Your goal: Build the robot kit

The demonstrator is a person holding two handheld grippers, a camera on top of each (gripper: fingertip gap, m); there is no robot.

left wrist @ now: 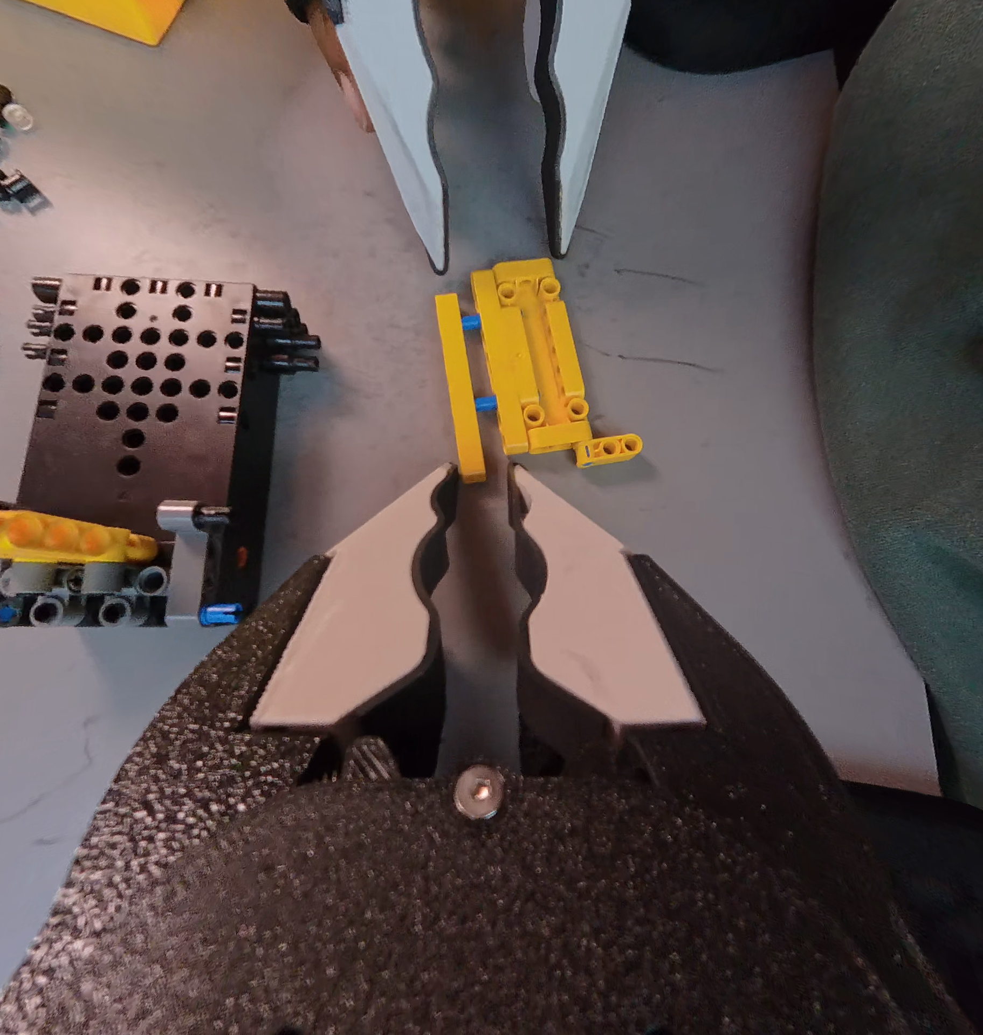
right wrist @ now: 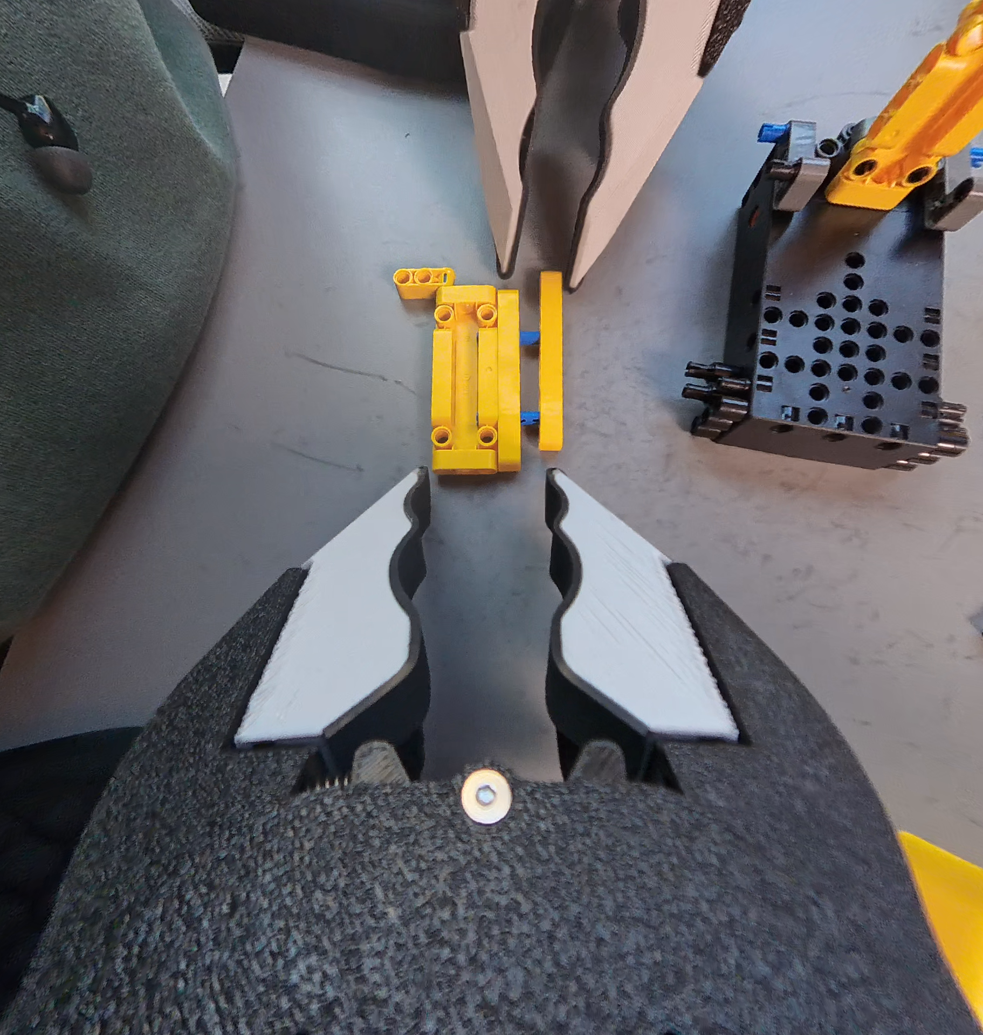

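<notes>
We see two grippers facing each other across a grey table (left wrist: 674, 196), with a yellow brick assembly (left wrist: 528, 358) lying flat between their tips. The left gripper (left wrist: 482, 467) has its jaws set at a narrow gap with nothing held; its left fingertip (left wrist: 448, 470) sits just beside the near end of a thin yellow bar (left wrist: 460, 386), though we cannot tell whether they touch. That bar is joined to the main assembly by two blue pins (left wrist: 471, 321) — a gap remains between bar and body. The right gripper (right wrist: 487, 473) has its jaws parted wider, also holding nothing, its tips just short of the assembly's end. A small yellow three-hole piece (right wrist: 422, 280) lies at one corner of the assembly. Well apart stands a black perforated block (left wrist: 141, 386) bearing a yellow arm (right wrist: 926, 112) and grey connectors, with small loose parts (left wrist: 1, 151) beyond it. A green cushion (right wrist: 85, 336) borders the table.
</notes>
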